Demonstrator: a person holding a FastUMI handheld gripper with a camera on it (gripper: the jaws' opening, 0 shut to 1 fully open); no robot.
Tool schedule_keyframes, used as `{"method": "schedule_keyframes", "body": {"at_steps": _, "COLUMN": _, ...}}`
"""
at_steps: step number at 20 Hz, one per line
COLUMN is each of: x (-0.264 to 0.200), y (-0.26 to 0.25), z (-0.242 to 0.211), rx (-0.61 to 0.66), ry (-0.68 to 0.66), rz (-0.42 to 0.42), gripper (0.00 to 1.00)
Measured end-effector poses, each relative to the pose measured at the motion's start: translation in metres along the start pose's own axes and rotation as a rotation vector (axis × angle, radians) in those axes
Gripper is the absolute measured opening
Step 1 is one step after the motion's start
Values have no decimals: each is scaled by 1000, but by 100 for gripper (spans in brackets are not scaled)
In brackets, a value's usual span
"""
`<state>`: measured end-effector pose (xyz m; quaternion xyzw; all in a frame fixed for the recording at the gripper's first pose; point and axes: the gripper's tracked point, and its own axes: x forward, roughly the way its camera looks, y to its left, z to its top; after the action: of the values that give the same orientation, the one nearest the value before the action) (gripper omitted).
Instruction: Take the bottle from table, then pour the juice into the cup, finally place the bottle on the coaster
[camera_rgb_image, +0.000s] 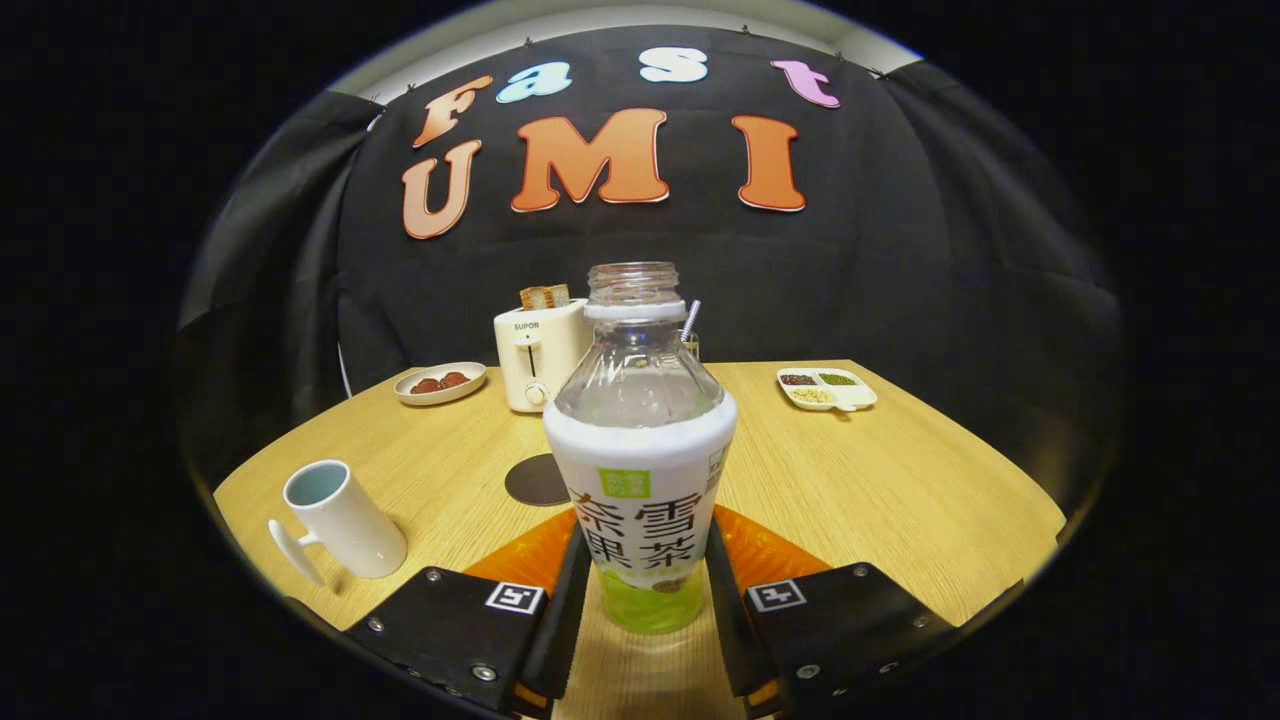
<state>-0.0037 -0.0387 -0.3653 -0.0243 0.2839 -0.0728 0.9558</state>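
Now the gripper clamps both fingers on the uncapped bottle, upright just above the table, ready for pouring; cup waits left, coaster beyond.

The gripper sits level, its jaws closed in against both sides of what stands between them.

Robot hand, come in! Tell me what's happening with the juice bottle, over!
Gripper shut on bottle, upright, uncapped. Cup off to one side. Coaster just behind bottle. Path open.
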Motion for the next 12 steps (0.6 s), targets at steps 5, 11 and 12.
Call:
{"method": "schedule_keyframes", "body": {"at_steps": 5, "x": -9, "y": 9, "z": 25, "rx": -185, "ry": -67, "rz": -39, "gripper": 57}}
{"method": "schedule_keyframes", "body": {"at_steps": 11, "x": -16, "y": 27, "z": 38, "rx": -387, "ry": -107, "rz": -67, "gripper": 57}}
{"method": "schedule_keyframes", "body": {"at_steps": 12, "x": -17, "y": 32, "z": 39, "rx": -418, "ry": -111, "rz": -68, "gripper": 57}}
